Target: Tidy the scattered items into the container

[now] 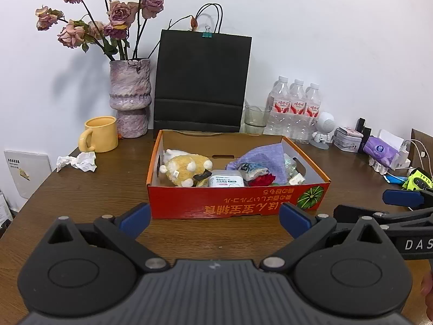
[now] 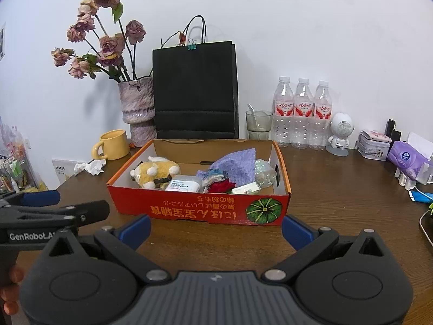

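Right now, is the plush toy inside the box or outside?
Inside: the plush toy lies at the left end of the red box, below its rim.

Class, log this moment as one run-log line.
left claw open, empty | right claw open, empty | cardboard box filled | crumpled tissue outside

Both views are bright and evenly lit, with soft indoor light falling from the front and above. The dried roses (image 1: 108, 21) throw a faint grey shadow on the white wall (image 1: 324, 40) at the left of the frame. Fisheye distortion bends the table (image 1: 113, 189) edges, and dark vignetting clips the upper corners. The centre is sharp; the far sides are slightly soft. A mild sheen lies on the wood.
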The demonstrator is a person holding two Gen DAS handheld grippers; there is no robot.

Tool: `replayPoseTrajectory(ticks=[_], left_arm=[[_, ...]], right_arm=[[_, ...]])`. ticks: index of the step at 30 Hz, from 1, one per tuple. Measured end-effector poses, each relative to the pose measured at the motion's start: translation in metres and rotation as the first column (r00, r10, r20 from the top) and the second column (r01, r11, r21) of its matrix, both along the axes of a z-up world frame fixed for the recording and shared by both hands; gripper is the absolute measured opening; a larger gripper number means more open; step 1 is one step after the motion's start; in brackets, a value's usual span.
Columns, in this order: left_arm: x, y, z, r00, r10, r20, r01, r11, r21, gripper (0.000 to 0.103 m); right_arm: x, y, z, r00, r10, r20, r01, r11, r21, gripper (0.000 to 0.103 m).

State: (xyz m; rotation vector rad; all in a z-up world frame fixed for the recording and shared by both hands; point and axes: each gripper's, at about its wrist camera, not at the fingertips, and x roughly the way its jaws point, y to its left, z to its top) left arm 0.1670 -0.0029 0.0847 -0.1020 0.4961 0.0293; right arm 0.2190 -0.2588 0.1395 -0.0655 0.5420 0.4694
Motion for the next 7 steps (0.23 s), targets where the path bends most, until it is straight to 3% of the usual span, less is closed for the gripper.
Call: replayPoseTrajectory(ticks=[7], left_arm=[[-0.0015,-0.0008,-0.0016,1.000,0.013,0.013,-0.013,1.000,0.002,0.103]], right_arm=[[-0.0008,0.0000,-0.0013,1.000,0.004,-0.005,-0.004,1.000,0.003,0.103]])
